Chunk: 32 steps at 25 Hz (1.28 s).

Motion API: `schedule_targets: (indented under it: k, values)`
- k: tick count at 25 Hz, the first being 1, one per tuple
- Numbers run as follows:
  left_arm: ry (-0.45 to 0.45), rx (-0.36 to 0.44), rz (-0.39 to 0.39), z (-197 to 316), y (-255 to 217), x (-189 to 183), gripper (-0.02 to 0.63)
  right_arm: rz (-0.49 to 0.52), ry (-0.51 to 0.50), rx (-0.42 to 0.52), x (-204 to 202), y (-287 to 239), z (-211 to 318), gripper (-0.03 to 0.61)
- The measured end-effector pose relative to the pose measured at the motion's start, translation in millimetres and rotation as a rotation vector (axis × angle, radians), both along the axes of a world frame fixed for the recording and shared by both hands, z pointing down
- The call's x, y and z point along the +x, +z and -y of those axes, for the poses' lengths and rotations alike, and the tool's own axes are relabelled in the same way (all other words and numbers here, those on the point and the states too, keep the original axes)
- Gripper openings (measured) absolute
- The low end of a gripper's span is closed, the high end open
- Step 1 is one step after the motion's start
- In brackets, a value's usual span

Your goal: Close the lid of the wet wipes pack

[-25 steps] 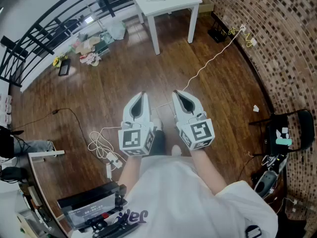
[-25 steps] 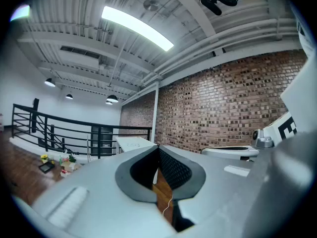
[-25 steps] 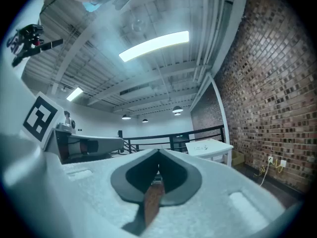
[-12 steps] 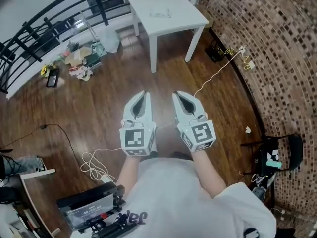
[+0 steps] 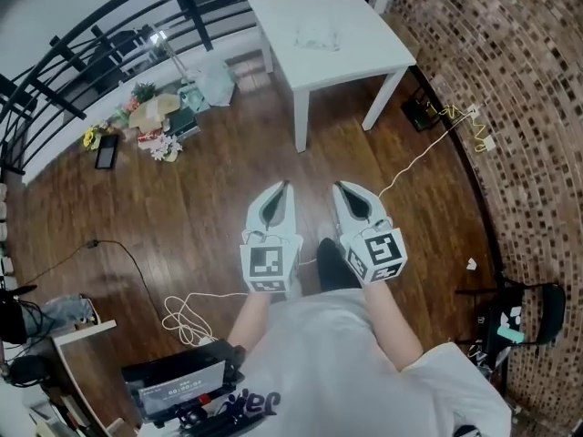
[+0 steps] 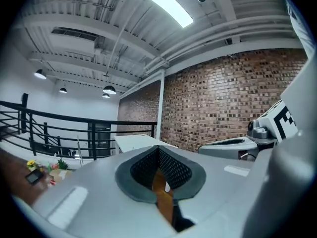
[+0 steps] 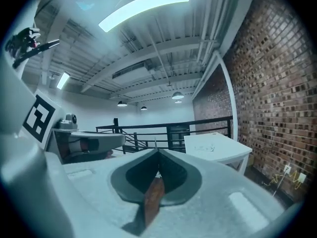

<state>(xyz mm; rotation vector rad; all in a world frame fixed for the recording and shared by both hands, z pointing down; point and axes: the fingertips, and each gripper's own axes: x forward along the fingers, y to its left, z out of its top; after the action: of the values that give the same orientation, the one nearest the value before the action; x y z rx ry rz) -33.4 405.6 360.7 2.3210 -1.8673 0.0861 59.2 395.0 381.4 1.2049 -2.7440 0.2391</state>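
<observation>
now left hand-held gripper (image 5: 283, 188) and right hand-held gripper (image 5: 340, 188) are pressed together, empty; better walk close to the white square surface (image 5: 369, 55) first.

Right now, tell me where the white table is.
In the head view the white table stands at top centre, between the black railing on its left and the brick wall on its right.

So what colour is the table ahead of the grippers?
White; the table shows best in the head view.
</observation>
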Motion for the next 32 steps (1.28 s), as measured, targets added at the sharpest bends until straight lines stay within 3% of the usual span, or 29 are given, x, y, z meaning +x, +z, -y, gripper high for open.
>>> schedule_targets:
  k: [5,10,14,21,25,30,32]
  values:
    - [0.003,0.032,0.026,114.5,-17.9,21.0,0.015,0.028,-0.114,-0.030,0.4,-5.0,111.1,-0.009]
    - [0.022,0.067,0.064,202.3,-24.4,30.7,0.015,0.075,-0.101,-0.020,7.8,-11.1,212.6,-0.009]
    - [-0.007,0.017,0.071,252.0,-8.4,25.3,0.015,0.092,-0.097,-0.088,6.3,6.4,267.0,-0.009]
    - [-0.012,0.004,0.025,382.2,22.3,-27.7,0.015,0.032,-0.097,-0.091,-35.8,37.4,388.6,-0.009]
    - [0.008,-0.012,-0.047,469.1,21.7,-71.5,0.015,-0.046,-0.127,-0.088,-71.5,38.7,463.7,-0.009]
    - [0.049,-0.038,-0.076,559.1,30.3,-105.6,0.015,-0.192,-0.042,-0.025,-85.6,43.1,541.4,-0.009]
    - [0.066,-0.095,-0.087,584.0,47.7,-105.4,0.015,-0.219,-0.038,-0.055,-85.6,55.7,562.0,-0.009]
